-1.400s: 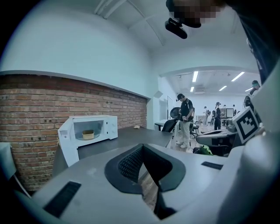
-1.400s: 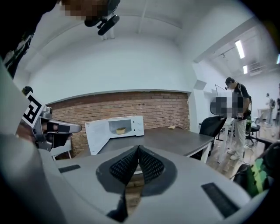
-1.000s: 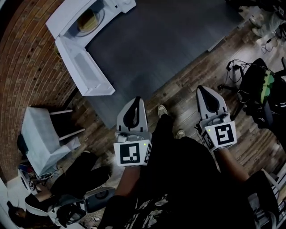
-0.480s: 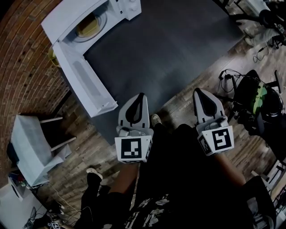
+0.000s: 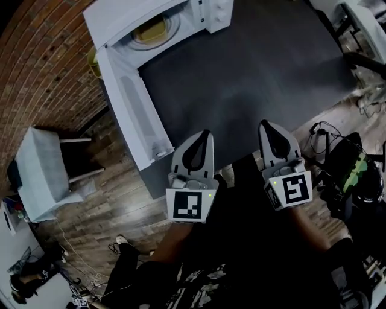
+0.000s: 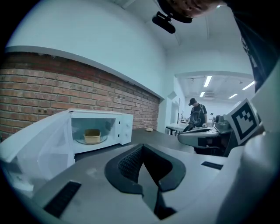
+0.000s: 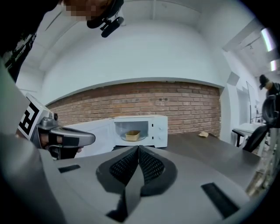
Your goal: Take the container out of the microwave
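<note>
Dark desk [image 5: 253, 66] against brick wall [image 5: 42, 72]; microwave [image 5: 120, 18] open, container [image 5: 152, 25] inside. Your left claw [image 5: 207, 131] and right claw [image 5: 265, 124] closed, empty.

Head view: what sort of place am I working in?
Probably a lab or workshop, not a home kitchen: the microwave sits on a dark table by a bare brick wall, cables trail over the wood floor, and a person stands at benches beyond.

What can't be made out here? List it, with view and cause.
- Container contents: too small in both gripper views; in the head view the microwave roof partly covers it.
- Its controls: too small, every view.
- Pale scrap on the table: too small to identify, right gripper view.
</note>
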Demonstrator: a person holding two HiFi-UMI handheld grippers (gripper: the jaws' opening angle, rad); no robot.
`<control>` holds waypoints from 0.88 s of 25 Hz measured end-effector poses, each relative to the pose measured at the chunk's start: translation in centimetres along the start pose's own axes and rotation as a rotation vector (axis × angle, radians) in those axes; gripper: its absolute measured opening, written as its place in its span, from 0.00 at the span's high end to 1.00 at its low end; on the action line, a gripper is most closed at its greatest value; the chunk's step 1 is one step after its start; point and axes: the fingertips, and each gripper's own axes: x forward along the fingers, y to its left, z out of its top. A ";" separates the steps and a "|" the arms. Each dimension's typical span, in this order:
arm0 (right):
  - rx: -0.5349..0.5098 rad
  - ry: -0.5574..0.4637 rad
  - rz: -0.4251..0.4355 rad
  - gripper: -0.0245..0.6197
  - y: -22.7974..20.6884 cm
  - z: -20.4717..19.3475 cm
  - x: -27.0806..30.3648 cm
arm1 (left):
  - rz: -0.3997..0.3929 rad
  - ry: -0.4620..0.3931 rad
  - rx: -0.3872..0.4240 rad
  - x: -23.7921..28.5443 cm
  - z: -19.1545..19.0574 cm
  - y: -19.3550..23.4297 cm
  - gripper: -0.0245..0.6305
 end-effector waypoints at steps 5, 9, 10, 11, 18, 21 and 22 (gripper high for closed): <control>-0.079 -0.031 0.158 0.86 -0.5 2.3 6.3 | 0.135 -0.010 -0.012 2.5 1.7 2.6 0.95; -0.133 -0.032 0.230 0.86 -2.0 3.6 9.8 | 0.198 0.005 -0.030 4.5 2.5 3.8 0.95; -0.146 -0.028 0.245 0.86 -2.2 3.8 10.5 | 0.213 0.007 -0.034 5.0 2.7 4.2 0.95; -0.164 -0.022 0.260 0.86 -2.3 3.8 11.0 | 0.229 0.009 -0.040 5.3 2.8 4.5 0.95; -0.309 0.031 0.393 0.86 -2.0 3.0 14.2 | 0.334 0.030 -0.056 7.2 2.4 6.6 0.95; -0.311 0.025 0.457 0.86 -1.8 2.8 15.5 | 0.377 0.033 -0.058 8.2 2.4 7.2 0.95; -0.320 0.016 0.479 0.86 -1.7 2.9 15.9 | 0.394 0.040 -0.056 8.4 2.3 7.5 0.95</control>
